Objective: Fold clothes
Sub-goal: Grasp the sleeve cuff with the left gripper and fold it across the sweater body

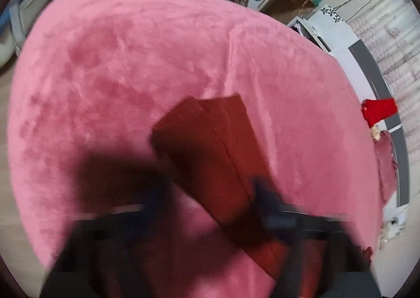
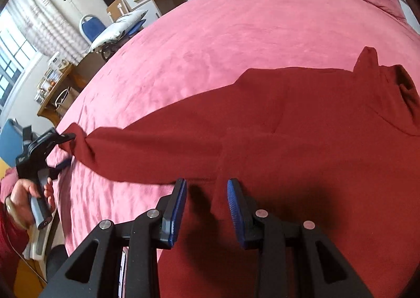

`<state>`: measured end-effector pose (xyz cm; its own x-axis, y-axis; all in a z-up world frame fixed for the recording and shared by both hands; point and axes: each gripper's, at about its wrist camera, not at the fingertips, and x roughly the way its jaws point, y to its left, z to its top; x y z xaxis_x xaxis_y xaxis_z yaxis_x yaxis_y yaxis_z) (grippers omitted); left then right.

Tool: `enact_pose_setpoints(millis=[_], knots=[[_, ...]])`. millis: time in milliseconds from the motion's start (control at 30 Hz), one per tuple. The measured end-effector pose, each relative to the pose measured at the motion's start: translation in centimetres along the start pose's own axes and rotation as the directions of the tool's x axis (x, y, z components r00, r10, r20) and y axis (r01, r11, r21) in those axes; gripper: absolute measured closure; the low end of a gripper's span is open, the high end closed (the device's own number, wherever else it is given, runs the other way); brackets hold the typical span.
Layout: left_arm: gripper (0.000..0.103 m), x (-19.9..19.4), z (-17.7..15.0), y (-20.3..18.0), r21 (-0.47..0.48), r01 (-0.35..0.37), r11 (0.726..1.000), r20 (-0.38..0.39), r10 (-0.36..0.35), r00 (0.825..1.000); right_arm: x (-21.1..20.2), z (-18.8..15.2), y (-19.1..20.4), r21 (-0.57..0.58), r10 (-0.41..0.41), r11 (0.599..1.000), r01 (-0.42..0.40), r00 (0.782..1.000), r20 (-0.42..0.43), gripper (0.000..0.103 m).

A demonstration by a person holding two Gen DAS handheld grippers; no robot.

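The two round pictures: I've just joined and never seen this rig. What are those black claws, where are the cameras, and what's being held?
No robot here: a person carries a handheld black claw in each hand, each with a fisheye camera looking along its blue-padded fingers. The sharp picture is from the right claw, jaws apart, gripping nothing, above a dark red long-sleeved sweater spread on the pink plush bedspread. At its left edge, a hand holds the left claw, pinching the sleeve end. The blurred picture is that left claw's own view.
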<state>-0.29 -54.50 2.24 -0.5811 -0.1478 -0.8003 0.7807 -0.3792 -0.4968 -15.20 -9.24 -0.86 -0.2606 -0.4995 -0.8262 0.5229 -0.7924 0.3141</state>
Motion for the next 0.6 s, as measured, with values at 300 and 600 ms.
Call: enact_pose_setpoints(millis=[300,600], knots=[[0.097,-3.7,-2.7,7.3,-0.321,0.527,0.787,0.236,-0.473,0.849,-1.8,-0.5,-2.4,0.118,0.017,0.993,-0.022,0.999,0.039,0.071],[0.097,-11.6,-1.4,-7.1,0.162,0.708,0.688,0.23,-0.724,0.651,-4.0,-2.5,-7.5,0.306,0.06,0.948,-0.084,0.994,0.089,0.071]])
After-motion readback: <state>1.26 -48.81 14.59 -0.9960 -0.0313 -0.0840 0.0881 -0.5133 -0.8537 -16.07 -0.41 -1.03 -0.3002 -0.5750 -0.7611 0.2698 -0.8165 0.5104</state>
